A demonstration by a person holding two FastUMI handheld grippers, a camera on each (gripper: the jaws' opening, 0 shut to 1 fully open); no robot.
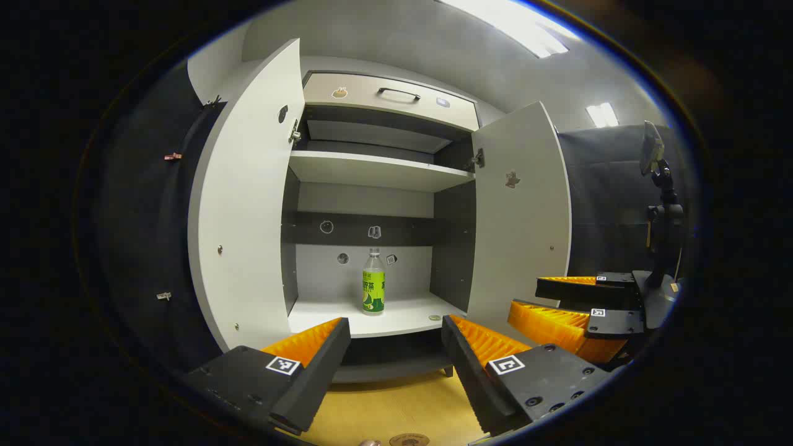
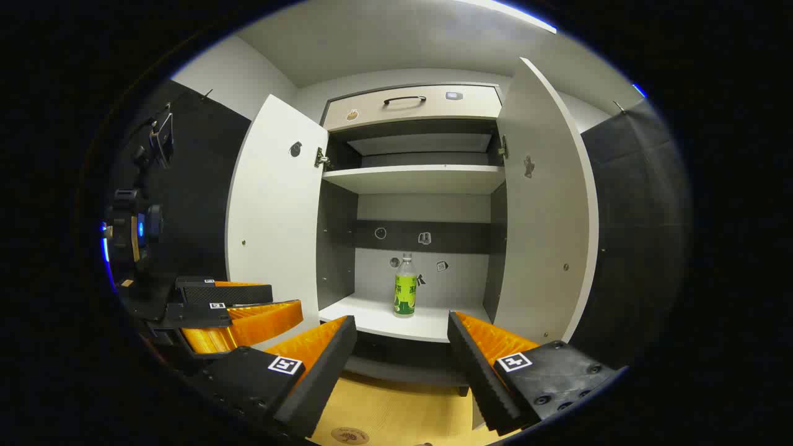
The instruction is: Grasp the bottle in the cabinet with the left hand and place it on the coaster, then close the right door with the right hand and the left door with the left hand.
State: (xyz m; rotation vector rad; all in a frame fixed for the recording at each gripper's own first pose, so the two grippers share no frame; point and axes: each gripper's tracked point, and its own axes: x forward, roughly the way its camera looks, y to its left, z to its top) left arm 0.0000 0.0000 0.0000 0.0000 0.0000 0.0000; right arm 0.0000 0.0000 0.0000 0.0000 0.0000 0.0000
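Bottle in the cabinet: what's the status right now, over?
Left gripper open, right gripper open, both short of the cabinet. Bottle upright on the lower shelf, untouched. Both doors open; path looks clear.

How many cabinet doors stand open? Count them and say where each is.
2. The left door swings out on the cabinet's left side, the right door on its right; the bottle stands on the shelf between them.

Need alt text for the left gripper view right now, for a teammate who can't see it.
A bottle stands upright on the lower shelf of a cabinet, both doors swung open. The left gripper is open and well short of it; the right gripper shows at right.
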